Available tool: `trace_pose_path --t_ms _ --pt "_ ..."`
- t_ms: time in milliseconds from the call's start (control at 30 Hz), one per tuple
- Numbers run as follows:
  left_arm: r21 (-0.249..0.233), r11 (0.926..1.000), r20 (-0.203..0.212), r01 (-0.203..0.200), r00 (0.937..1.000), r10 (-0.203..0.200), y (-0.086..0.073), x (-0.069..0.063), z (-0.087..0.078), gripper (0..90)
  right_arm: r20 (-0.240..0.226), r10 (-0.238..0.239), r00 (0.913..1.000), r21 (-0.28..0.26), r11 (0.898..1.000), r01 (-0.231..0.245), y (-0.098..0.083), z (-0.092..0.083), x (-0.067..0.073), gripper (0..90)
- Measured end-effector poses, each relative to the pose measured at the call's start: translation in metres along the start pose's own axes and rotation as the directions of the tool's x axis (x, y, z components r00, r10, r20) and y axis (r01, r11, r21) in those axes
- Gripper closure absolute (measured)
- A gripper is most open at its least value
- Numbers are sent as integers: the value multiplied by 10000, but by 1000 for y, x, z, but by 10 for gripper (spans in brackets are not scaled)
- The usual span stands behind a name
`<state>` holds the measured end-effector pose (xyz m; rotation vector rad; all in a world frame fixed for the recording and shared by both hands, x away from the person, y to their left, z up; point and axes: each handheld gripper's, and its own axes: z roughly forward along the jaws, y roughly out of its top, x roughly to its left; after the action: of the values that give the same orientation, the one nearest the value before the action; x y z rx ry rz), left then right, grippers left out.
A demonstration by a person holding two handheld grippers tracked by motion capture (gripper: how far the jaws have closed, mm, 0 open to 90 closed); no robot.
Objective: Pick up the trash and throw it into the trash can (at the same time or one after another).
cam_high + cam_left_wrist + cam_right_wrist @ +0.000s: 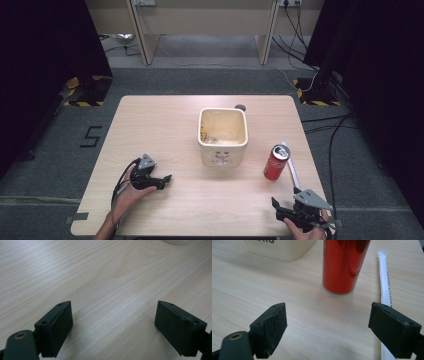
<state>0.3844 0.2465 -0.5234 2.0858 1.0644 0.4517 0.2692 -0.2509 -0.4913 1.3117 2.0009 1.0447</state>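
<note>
left gripper (162, 180) at 7 o'clock, jaws wide, empty, pointing to 3 | right gripper (279, 210) at 5 o'clock, jaws wide, empty, pointing to 10

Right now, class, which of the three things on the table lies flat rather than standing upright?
The wrapped straw: it lies flat beside the upright red can; the cream bin stands too.

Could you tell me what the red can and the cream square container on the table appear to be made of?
The red can looks like thin metal with a glossy finish: its wall mirrors highlights and dark reflections, and its top is silvery. The cream container looks like matte plastic or glazed ceramic, with thick rounded rims and an even, dull surface; the pictures leave open which.
</note>
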Motion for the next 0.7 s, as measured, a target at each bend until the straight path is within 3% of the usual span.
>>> trace_pose_path --t_ms 333,700 --pt "8 10000 -6 -2 10000 2 0 0 0 141 56 -54 10000 -44 10000 54 6 -2 0 152" --pt "10 10000 -8 -2 10000 2 0 0 0 141 137 -293 9995 -51 9996 294 25 -1 -1 154"
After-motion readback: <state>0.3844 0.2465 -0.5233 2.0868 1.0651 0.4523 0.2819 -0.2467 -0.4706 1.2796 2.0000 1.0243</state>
